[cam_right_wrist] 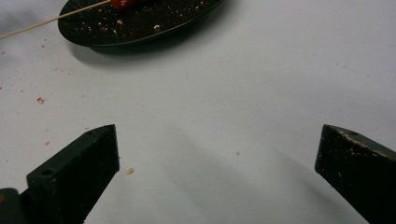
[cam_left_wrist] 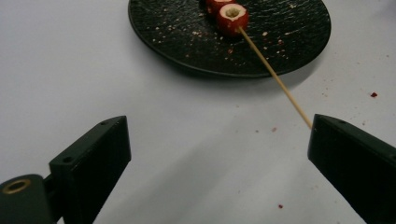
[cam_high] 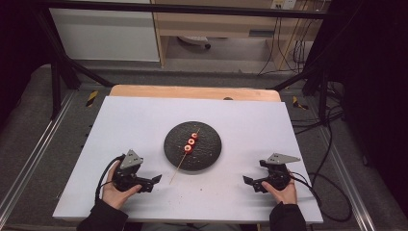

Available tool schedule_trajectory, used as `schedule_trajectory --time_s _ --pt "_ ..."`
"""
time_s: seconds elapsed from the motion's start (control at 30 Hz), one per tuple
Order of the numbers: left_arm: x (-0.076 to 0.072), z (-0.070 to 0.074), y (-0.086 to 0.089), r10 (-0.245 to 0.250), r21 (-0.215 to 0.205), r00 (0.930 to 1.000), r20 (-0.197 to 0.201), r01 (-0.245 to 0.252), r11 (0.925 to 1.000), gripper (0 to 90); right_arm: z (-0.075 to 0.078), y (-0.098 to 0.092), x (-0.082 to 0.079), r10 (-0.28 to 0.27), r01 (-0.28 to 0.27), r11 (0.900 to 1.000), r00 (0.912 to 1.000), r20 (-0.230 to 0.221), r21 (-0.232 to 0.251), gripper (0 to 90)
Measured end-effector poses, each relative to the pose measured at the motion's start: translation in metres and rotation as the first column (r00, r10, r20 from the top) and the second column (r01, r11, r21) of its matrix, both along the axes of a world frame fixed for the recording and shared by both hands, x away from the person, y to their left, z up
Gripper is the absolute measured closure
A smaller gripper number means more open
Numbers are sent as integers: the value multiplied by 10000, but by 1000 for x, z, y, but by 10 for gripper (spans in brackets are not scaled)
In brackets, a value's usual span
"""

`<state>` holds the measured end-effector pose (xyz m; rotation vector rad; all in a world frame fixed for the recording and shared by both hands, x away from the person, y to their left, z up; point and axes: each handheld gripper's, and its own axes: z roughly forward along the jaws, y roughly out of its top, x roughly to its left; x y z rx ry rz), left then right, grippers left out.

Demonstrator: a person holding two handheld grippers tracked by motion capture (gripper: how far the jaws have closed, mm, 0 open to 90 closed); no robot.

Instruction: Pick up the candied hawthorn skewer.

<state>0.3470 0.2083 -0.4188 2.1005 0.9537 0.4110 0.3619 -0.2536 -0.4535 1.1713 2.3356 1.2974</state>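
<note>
Grippers parked wide, skewer waiting on the plate

Fruit skewer (cam_high: 188, 147) lies across the black plate (cam_high: 207, 154) at the middle of the bench (cam_high: 134, 120), its three red pieces resting on the plate while the bare wooden end runs off the near-left rim and ends over the white surface. That overhang looks like the natural handle: it is the one part a gripper could take without touching the food or the plate.

Left gripper (cam_high: 153, 182) sits on the bench near the person's edge, jaws spread wide and holding nothing. In the left gripper view the stick's tip (cam_left_wrist: 306, 120) ends just beside the gripper's right-hand jaw, so only a short move would seem to bring the stick between the jaws. Right gripper (cam_high: 250, 183) rests at the opposite side, also spread and empty, angled toward the plate from well apart.

Open white surface surrounds the plate on every side, with nothing else standing on it apart from scattered crumbs (cam_right_wrist: 130, 171). Both grippers have free room to advance. The plate rim (cam_left_wrist: 205, 71) is the low edge to mind: a jaw sliding in flat could nudge it. The bench's near edge lies close behind both hands.
</note>
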Motion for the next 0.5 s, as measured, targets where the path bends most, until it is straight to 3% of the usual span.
schedule_trajectory --time_s 0.2,0.5 --pt "3 4 -23 -163 245 9997 -153 167 9996 126 0 0 0 0 0 10000 10000 30 -33 8" --pt "11 -1 -55 -396 746 9950 -917 465 9961 363 0 0 0 -28 28 10000 10000 -28 -58 8"
